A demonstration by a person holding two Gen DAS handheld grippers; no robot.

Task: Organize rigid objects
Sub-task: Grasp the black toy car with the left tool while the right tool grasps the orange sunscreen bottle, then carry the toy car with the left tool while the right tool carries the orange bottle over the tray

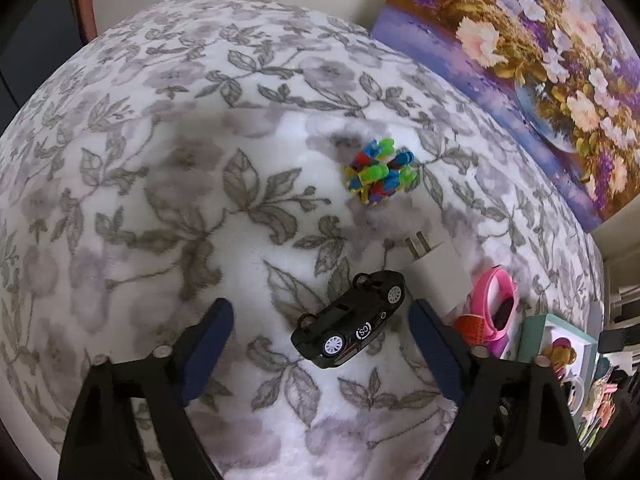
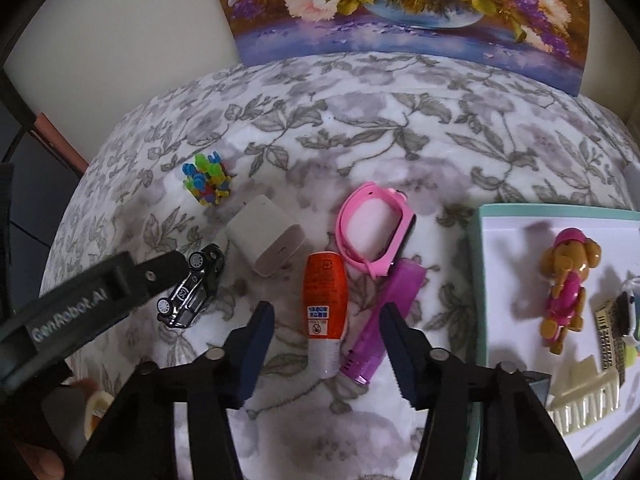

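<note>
Both grippers hover, jaws spread, above blanket [image 1: 168, 184].

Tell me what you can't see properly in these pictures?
- Bottle label: right view, print too small to read.
- Tray: right view, cut off by the edge; its far-right items are unclear.
- Watch: left view, partly hidden behind the left gripper's finger.
- Car underside: hidden against the cloth.
</note>
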